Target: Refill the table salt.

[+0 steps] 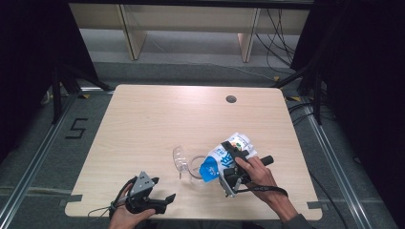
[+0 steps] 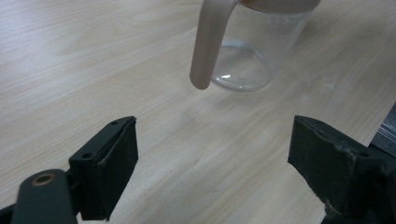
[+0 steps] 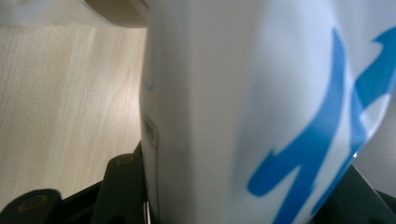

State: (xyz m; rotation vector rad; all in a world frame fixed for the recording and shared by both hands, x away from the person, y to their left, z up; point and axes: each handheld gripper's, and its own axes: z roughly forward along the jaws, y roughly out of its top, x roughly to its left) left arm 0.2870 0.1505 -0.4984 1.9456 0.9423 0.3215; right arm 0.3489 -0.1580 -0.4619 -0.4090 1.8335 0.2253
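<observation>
A white pouch with blue print (image 1: 224,160) is tilted, its blue end lowered over the mouth of a clear cup (image 1: 195,168) near the table's front middle. My right gripper (image 1: 232,162) is shut on the pouch, a hand behind it. In the right gripper view the pouch (image 3: 233,93) sits between the black jaws of my right gripper (image 3: 233,200). My left gripper (image 1: 162,189) rests open at the front left edge, apart from the cup. In the left gripper view the clear cup (image 2: 247,60) with a beige handle (image 2: 208,46) stands beyond my empty left gripper (image 2: 219,158).
The light wooden table (image 1: 143,119) has a round cable hole (image 1: 231,99) at the back right. Metal floor rails (image 1: 28,167) run along both sides, and wooden furniture legs (image 1: 133,33) stand behind the table.
</observation>
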